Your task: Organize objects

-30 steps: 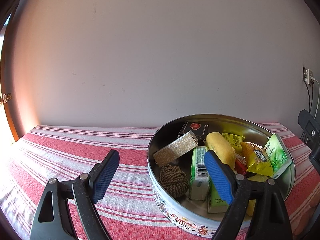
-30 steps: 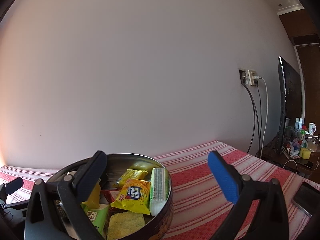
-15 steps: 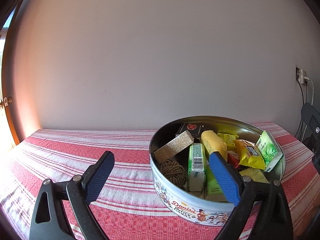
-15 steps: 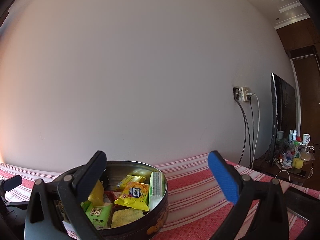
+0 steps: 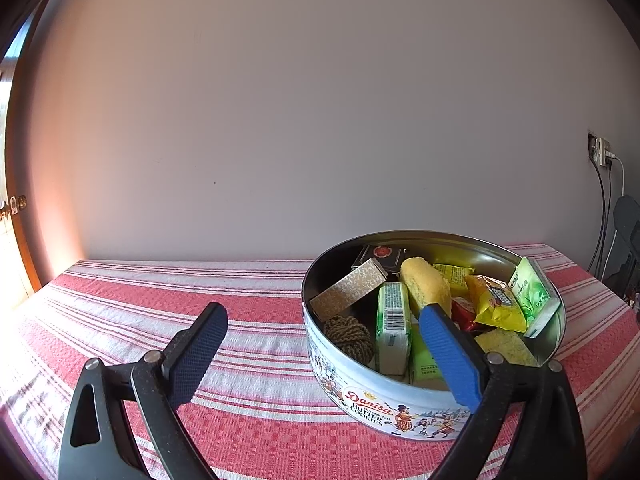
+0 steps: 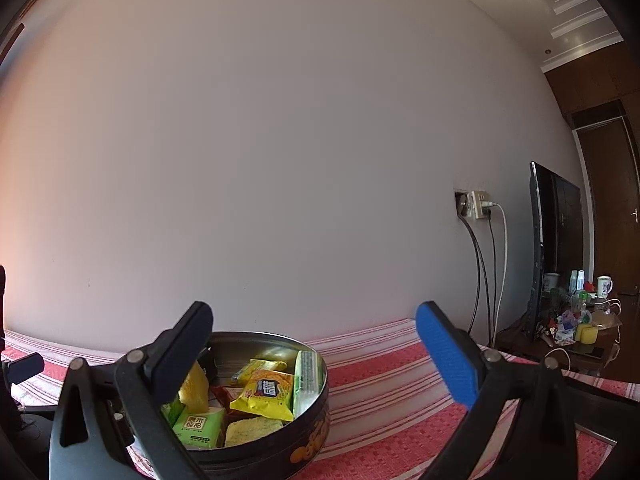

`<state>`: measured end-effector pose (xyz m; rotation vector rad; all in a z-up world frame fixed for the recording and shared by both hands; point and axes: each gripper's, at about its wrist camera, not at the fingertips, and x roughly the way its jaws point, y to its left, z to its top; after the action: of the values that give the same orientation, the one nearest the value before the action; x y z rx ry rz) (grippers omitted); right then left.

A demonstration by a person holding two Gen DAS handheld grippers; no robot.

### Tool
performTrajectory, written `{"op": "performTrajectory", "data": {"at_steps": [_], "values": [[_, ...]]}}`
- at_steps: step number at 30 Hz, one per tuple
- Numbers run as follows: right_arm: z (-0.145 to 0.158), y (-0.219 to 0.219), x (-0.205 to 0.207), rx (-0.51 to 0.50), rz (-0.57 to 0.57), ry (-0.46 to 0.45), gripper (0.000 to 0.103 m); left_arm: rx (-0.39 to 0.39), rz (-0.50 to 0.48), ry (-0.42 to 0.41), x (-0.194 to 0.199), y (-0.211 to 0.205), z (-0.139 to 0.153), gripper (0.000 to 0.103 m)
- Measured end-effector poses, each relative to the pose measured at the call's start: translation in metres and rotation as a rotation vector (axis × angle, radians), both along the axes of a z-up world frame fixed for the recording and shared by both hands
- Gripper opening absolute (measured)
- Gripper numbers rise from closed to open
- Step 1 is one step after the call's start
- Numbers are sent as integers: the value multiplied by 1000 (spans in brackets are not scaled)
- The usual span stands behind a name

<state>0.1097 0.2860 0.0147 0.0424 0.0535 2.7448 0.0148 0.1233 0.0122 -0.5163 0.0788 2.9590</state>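
"Danisa Butter Cookies" on the side of the round tin [image 5: 372, 400], beneath a small crown.

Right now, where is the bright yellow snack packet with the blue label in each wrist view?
Left wrist view: yellow snack packet lies at right of centre, inside the cookie tin, beside the green packet.
Right wrist view: same packet at lower centre, inside the tin.
Shared landmark: wall socket with cables.

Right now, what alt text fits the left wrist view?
An open round cookie tin packed with snack packets sits on a red-striped tablecloth by a plain wall. The left gripper, open and empty, points at its near rim.
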Motion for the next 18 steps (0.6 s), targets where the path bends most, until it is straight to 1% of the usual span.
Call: {"op": "performTrajectory", "data": {"at_steps": [6, 16, 18], "values": [[0, 4, 1, -15, -6, 0, 103, 0, 23, 3, 0, -1, 0, 98], [1, 3, 7, 4, -15, 25, 103, -8, 27, 10, 3, 0, -1, 99], [1, 3, 7, 2, -14, 24, 103, -8, 28, 7, 3, -1, -1, 100]]}}
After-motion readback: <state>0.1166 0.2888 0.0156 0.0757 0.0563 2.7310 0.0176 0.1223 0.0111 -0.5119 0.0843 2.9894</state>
